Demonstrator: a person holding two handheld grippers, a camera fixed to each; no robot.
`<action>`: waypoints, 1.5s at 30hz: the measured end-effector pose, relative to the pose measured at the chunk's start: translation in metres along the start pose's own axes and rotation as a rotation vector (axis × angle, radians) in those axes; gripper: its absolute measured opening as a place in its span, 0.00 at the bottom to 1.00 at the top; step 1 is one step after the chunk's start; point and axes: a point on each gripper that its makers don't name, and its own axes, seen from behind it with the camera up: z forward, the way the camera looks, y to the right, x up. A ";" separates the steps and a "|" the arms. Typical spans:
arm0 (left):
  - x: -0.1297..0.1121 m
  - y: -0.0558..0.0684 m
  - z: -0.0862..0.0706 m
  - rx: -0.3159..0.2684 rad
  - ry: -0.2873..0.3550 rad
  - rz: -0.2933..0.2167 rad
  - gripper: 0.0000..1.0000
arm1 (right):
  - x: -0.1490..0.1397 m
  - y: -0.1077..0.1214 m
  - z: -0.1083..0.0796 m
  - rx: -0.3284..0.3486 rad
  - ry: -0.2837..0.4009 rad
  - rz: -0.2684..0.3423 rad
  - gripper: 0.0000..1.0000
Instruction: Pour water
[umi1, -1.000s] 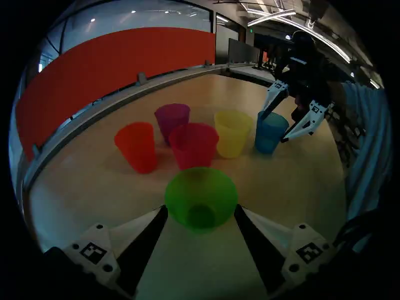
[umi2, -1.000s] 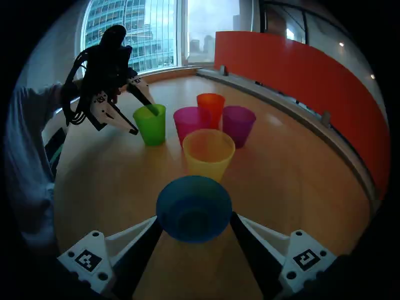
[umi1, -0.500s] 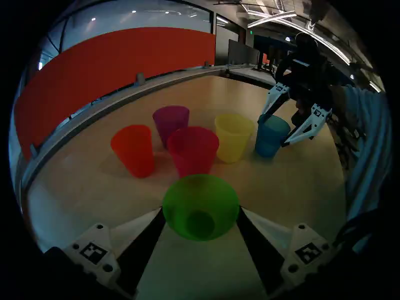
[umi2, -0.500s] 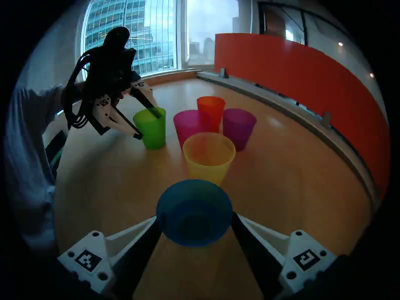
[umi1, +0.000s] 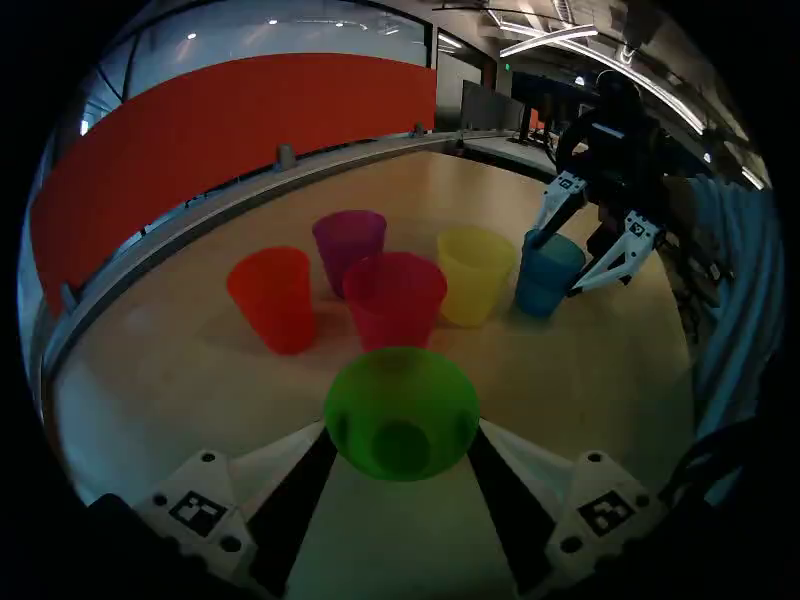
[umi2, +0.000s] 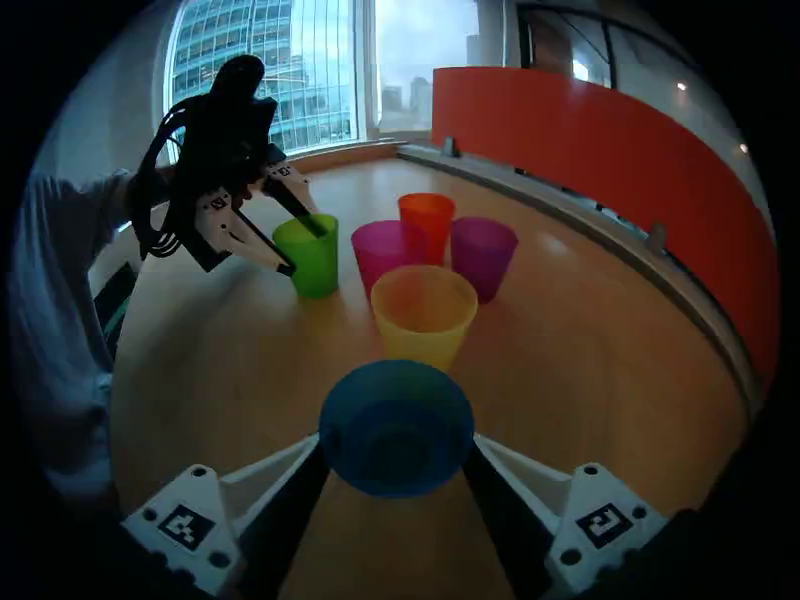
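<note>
Left gripper (umi1: 400, 432) pinches the green cup (umi1: 401, 400) and right gripper (umi2: 396, 447) the blue cup (umi2: 396, 420), at opposite ends of the cup cluster (umi1: 395, 295) on the table (umi1: 600, 370); thin plastic, judged light, flexible, slippery, best held mid-wall gently.

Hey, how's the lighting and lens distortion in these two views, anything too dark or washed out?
Left gripper view: dim overall, the ceiling lights glare as streaks, the orange wall bows with the fisheye, and the green cup is sharp. Right gripper view: brighter, the windows backlight the left gripper so its body reads near black, and the blue cup is clear.
</note>
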 end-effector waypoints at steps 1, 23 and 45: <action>0.000 0.000 0.000 0.000 0.001 -0.001 0.85 | 0.000 0.000 0.000 -0.001 0.003 0.001 0.89; 0.018 0.001 -0.017 0.014 0.078 -0.044 0.85 | 0.017 0.004 -0.019 -0.035 0.087 0.031 0.88; 0.086 -0.006 -0.069 0.094 0.314 -0.076 0.85 | 0.087 0.020 -0.064 -0.137 0.311 0.026 0.88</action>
